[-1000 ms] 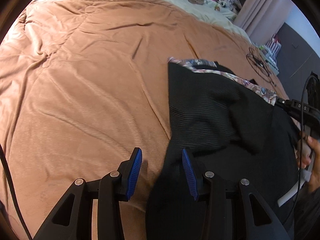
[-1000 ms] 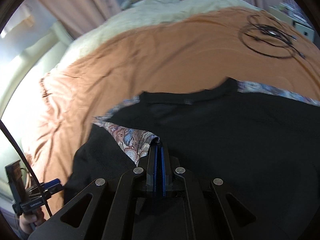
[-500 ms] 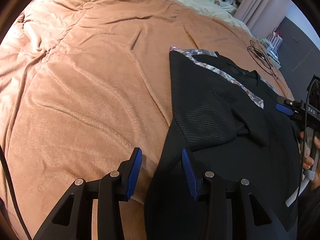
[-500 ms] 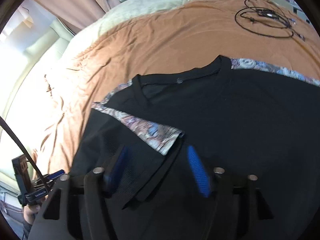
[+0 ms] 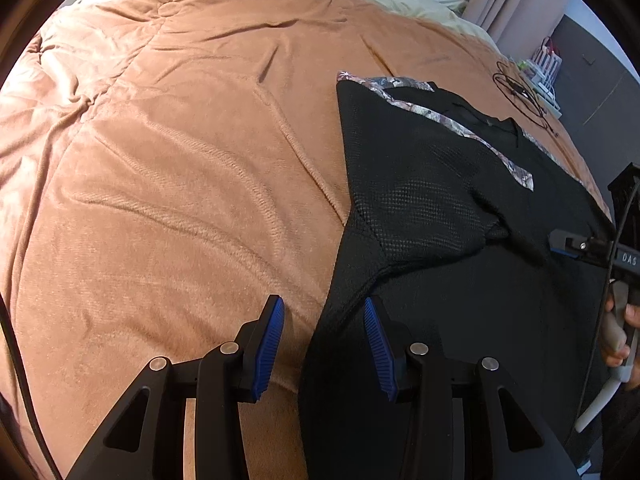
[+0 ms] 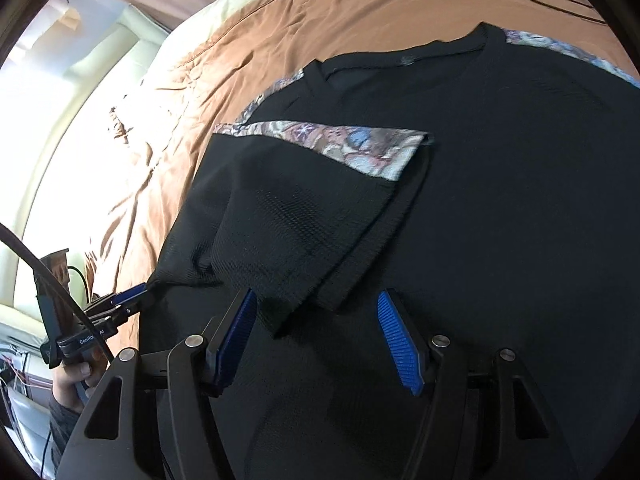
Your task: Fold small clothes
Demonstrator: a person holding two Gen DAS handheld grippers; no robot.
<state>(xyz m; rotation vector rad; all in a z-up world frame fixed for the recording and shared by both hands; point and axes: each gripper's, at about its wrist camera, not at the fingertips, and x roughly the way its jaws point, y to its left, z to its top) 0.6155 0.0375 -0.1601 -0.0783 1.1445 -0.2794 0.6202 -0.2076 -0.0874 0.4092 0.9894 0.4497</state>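
While black shirt (image 6: 500, 200) lies on blanket (image 5: 180, 160), both grippers (image 5: 323, 340) (image 6: 316, 332) open, empty.

The left wrist camera looks steeply down past its own fingers (image 5: 276, 344) at the shirt's (image 5: 432, 216) left edge on the blanket (image 5: 168, 168), close above it, facing the far pillows. The right wrist camera sits low over the middle of the shirt (image 6: 520, 184), tilted forward and down past its own fingers (image 6: 400, 344). Both views share the folded sleeve, the neckline and the blanket (image 6: 320, 24), and each sees the other gripper at its frame edge.
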